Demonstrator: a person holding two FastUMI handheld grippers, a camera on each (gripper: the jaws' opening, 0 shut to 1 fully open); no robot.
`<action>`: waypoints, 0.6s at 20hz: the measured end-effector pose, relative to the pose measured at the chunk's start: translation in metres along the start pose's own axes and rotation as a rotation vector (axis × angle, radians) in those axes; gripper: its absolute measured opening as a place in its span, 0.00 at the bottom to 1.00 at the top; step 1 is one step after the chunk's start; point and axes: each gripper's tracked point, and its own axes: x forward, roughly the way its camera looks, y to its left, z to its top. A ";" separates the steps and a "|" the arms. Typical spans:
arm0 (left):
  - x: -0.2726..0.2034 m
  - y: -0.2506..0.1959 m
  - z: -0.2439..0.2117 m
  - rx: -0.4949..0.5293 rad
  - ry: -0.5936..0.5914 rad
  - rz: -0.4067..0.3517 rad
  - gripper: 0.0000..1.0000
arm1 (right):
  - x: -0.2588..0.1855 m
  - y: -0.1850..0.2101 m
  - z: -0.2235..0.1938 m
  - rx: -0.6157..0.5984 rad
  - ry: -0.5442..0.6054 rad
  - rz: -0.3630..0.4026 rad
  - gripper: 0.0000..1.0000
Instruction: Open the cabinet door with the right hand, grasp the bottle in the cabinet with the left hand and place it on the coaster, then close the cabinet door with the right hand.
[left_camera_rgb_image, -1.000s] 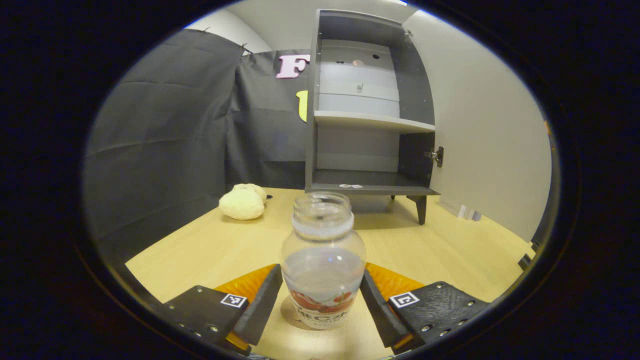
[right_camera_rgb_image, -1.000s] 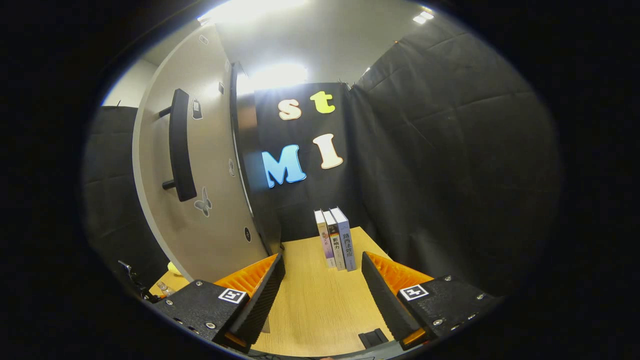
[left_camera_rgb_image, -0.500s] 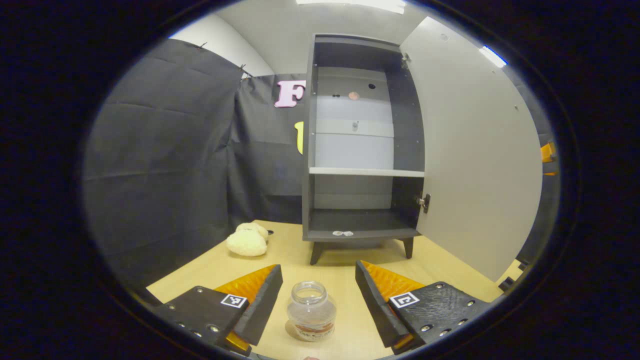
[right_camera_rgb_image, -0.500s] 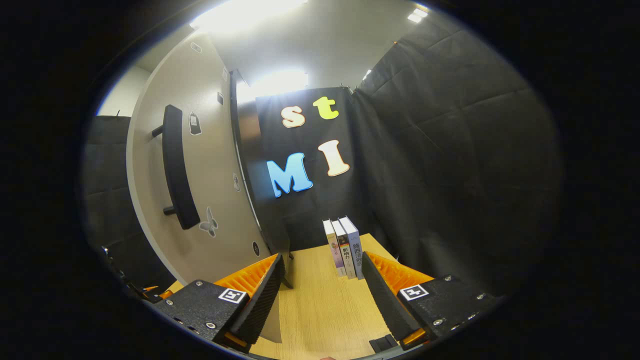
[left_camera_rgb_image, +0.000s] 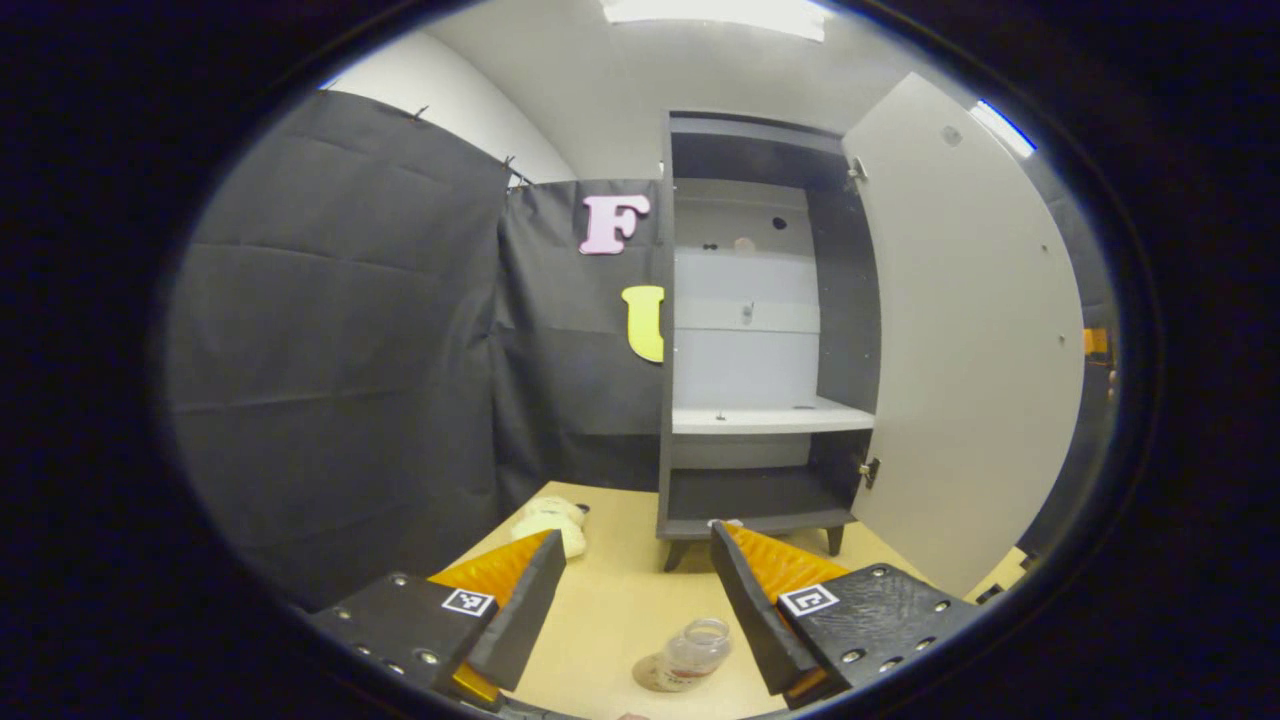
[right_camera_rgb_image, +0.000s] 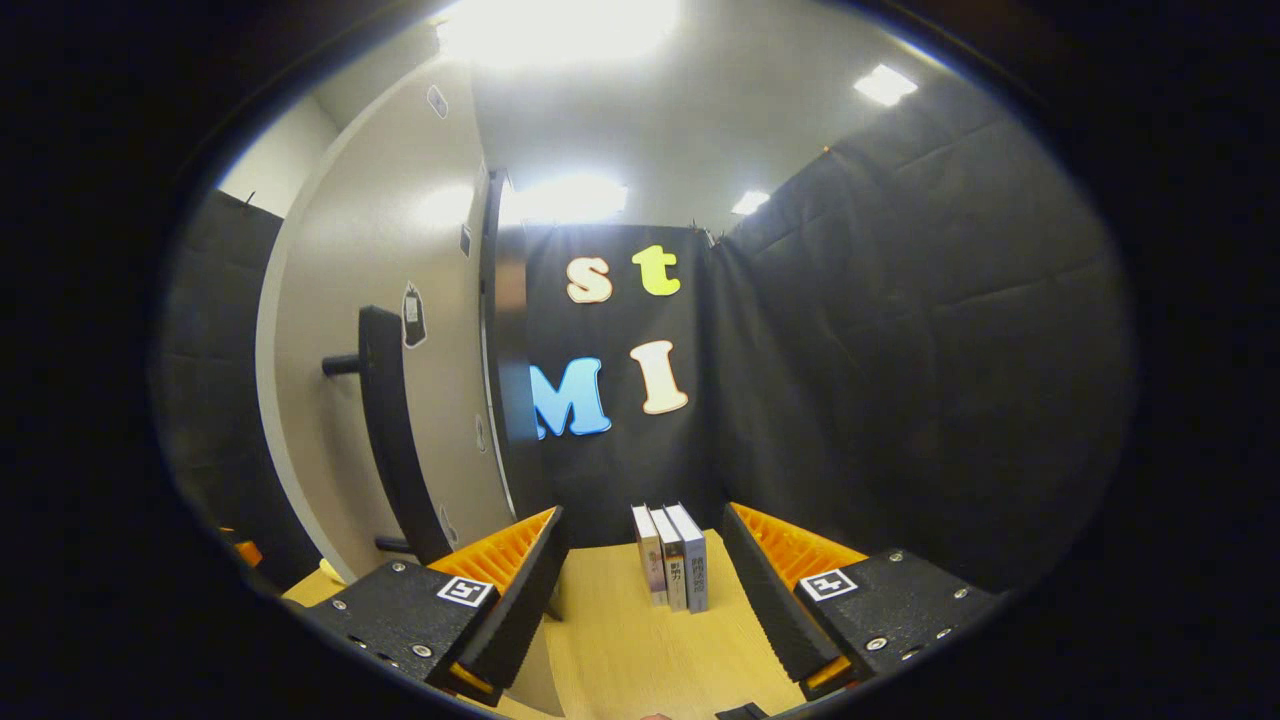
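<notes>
Since 1 s ago the left gripper (left_camera_rgb_image: 637, 600) has let go of the clear glass bottle with a red-printed label (left_camera_rgb_image: 690, 655) and drawn back and upward; its jaws now stand wide apart and empty. That bottle stands on the round tan coaster (left_camera_rgb_image: 652, 676) on the light wooden table (left_camera_rgb_image: 610, 610), low between the fingers and close to the right-hand one. Beyond stands the dark grey cabinet (left_camera_rgb_image: 765, 330), both shelves bare, its pale door (left_camera_rgb_image: 970, 350) swung open to the right. A cream plush toy (left_camera_rgb_image: 548, 520) lies near the cabinet's left foot. The right gripper (right_camera_rgb_image: 640, 590), jaws likewise parted and empty, faces 3 upright books (right_camera_rgb_image: 672, 557); the door's long black handle (right_camera_rgb_image: 395, 440) is at its left.
</notes>
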 end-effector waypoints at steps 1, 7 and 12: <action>-0.002 0.011 0.008 -0.004 -0.014 0.004 0.87 | -0.003 0.004 0.009 -0.006 -0.017 -0.013 0.95; 0.009 0.064 0.023 -0.014 -0.039 0.020 0.85 | -0.016 0.023 0.030 -0.106 -0.066 -0.069 0.93; 0.015 0.094 0.018 -0.007 -0.033 0.016 0.88 | -0.027 0.048 0.029 -0.097 -0.060 -0.068 0.92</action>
